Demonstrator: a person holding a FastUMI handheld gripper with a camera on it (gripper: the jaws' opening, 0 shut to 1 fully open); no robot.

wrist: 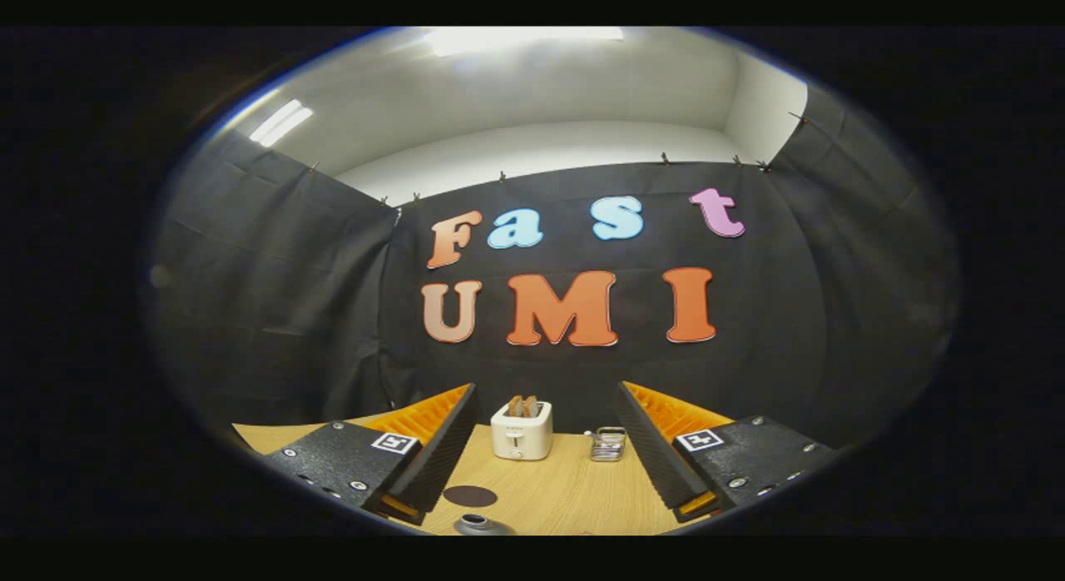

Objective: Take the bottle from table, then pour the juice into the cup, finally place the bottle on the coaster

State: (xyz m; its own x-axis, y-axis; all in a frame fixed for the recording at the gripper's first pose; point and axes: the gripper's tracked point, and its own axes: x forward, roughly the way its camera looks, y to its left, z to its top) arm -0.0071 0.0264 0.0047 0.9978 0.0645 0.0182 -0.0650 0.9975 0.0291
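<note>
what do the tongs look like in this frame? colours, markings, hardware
The tongs have two wedge-shaped fingers. Each finger's inner face is black and finely ribbed; the outer side is orange with ribbed slots. Each sits on a textured black block with silver screws and a small square black-and-white marker on top. Small orange tabs show at the lower inner corners. No cables visible. They stand open over the wooden table.
</note>
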